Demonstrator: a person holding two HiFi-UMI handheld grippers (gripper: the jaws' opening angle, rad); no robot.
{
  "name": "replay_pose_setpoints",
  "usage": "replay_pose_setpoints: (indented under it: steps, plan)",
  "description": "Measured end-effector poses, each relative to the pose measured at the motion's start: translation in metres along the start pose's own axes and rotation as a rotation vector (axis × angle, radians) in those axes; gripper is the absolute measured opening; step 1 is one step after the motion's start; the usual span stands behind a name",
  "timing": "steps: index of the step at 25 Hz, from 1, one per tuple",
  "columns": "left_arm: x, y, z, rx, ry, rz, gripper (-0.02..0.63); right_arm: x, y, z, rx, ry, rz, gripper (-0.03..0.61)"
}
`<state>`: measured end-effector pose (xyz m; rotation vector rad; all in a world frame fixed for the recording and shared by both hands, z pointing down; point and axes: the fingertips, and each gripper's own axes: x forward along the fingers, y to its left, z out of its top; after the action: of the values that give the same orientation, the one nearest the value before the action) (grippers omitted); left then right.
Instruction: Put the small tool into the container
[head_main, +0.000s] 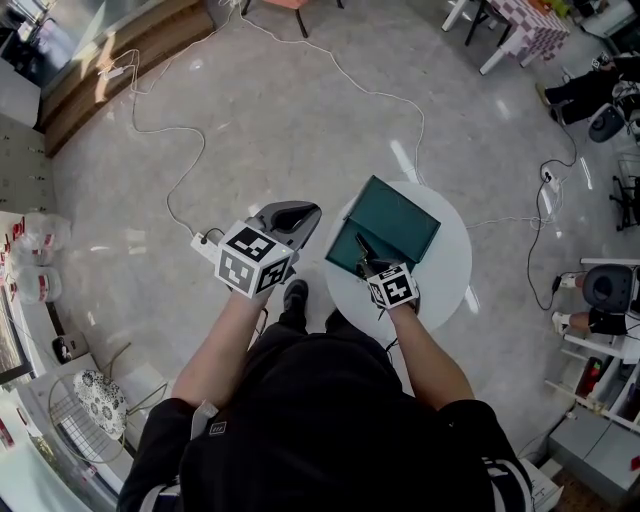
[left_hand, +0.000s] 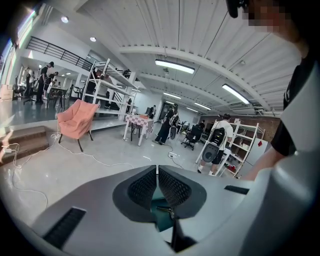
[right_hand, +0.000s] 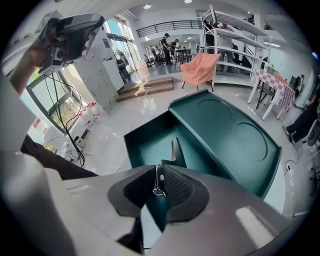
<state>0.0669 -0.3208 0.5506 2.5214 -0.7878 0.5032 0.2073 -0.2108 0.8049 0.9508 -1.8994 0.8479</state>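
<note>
The dark green container (head_main: 400, 215) lies open on a small round white table (head_main: 450, 270), its lid (right_hand: 235, 135) hinged back to the right. My right gripper (head_main: 362, 250) hangs over the near corner of the open box (right_hand: 145, 145), shut on a small metal tool (right_hand: 159, 179); the tool's thin dark blade (right_hand: 176, 150) points down into the box and seems clear of the floor. My left gripper (head_main: 300, 213) is held up to the left of the table, off the container, shut with nothing between its jaws (left_hand: 157, 172). It shows at the upper left as left gripper (right_hand: 70, 30).
White cables (head_main: 170, 140) trail across the shiny floor beyond the table. A wire basket (head_main: 85, 410) and shelving stand at the lower left. A pink chair (left_hand: 75, 120), a chequered table (left_hand: 136, 121), metal racks and people stand further off.
</note>
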Motion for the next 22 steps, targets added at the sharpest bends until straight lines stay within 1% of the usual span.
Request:
replay_pose_setpoints:
  steps: [6,15,19,22]
  plan:
    - [0.002,-0.002,0.000,0.006,0.002,-0.015,0.018,-0.001,0.001,-0.001,0.020,-0.008,-0.005,0.069]
    - [0.005,-0.008,0.007,0.027,-0.007,-0.043,0.018,-0.015,-0.007,-0.001,0.059,-0.033,-0.040,0.067]
    - [0.007,-0.010,0.011,0.040,-0.016,-0.060,0.018,-0.023,-0.011,0.002,0.084,-0.055,-0.059,0.067]
    - [0.007,-0.014,0.016,0.051,-0.026,-0.078,0.018,-0.038,-0.020,0.009,0.121,-0.101,-0.084,0.067]
